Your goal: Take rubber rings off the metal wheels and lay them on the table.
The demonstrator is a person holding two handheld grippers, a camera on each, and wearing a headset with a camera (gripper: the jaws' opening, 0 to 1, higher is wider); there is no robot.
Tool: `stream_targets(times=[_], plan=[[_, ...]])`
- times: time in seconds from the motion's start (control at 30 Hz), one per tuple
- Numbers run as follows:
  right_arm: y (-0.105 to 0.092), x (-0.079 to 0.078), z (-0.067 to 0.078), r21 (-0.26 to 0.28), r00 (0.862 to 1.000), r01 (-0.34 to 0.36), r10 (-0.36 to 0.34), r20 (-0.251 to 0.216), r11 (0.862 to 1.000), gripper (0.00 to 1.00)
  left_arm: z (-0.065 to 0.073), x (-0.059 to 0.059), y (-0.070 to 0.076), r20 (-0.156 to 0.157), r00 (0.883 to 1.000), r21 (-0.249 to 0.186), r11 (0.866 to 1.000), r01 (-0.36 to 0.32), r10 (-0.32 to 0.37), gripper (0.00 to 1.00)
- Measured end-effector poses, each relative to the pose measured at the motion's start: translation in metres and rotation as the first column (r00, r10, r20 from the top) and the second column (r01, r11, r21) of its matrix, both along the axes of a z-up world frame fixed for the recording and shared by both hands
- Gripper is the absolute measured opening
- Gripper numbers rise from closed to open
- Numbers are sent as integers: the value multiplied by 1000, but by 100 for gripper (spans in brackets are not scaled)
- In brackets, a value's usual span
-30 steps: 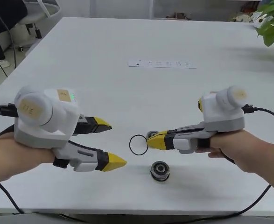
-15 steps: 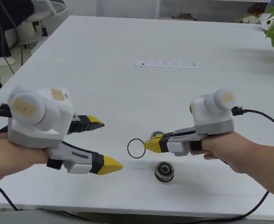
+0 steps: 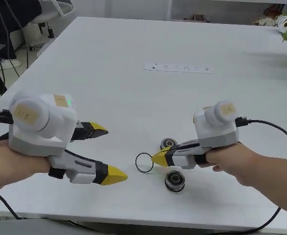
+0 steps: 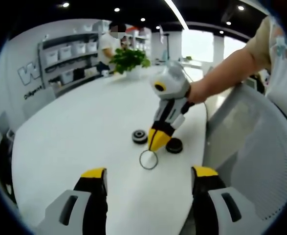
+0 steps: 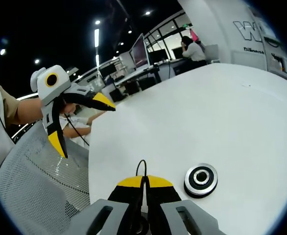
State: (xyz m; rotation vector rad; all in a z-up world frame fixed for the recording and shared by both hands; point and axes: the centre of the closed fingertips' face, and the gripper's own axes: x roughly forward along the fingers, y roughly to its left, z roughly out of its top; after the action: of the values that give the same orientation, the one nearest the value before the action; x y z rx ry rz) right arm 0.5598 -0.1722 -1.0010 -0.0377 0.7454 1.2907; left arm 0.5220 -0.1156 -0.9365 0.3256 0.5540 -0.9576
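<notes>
Right gripper [image 3: 155, 157] is clamped on the rubber ring [image 3: 143, 162], pulled back between far wheel [image 3: 168, 143], now uncovered, and near wheel [image 3: 175, 180]. Left gripper [image 3: 113, 153] is wide, holding nothing. Right gripper view shows the ring edge-on, left gripper view a full loop.

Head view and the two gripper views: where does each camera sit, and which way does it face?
Head view: on the head, looking down at the table; left hand holds left gripper, right hand holds right gripper.
Left gripper view: along its own open jaws, facing the right gripper.
Right gripper view: along its own shut jaws, facing the left gripper.
All share the ring and a wheel.
</notes>
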Motion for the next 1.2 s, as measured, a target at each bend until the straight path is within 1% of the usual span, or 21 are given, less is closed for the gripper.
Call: stream_targets(times=[0.1,0.2,0.37,0.6,0.7,0.8,1.0,1.2], plan=[[-1,2,-1,-10,1000,3,-3,11,1000,1,-1,0,1,-2,1000,1,1000,-3,3,71],[0,3,-1,-13,1000,5,-5,28,1000,8,-1,-1,2,-4,1000,4,1000,-5,5,71],[-2,3,1,-12,999,6,-6,34,1000,12,-1,-1,0,-7,1000,9,1000,0,0,71],[-7,3,12,14,999,19,-20,38,1000,18,-1,-1,-3,-13,1000,12,1000,9,-9,70],[-10,1,18,28,999,19,-20,42,999,20,-2,0,-6,-21,1000,12,1000,16,-15,70],[-13,0,21,28,998,15,-17,56,999,21,-2,0,-10,-22,999,13,1000,27,-27,70],[-23,-4,30,55,998,27,-31,61,998,23,-2,2,-16,-22,999,16,999,49,-49,69],[-38,-8,30,47,997,25,-29,78,999,24,-2,6,-24,-23,998,14,998,66,-66,68]])
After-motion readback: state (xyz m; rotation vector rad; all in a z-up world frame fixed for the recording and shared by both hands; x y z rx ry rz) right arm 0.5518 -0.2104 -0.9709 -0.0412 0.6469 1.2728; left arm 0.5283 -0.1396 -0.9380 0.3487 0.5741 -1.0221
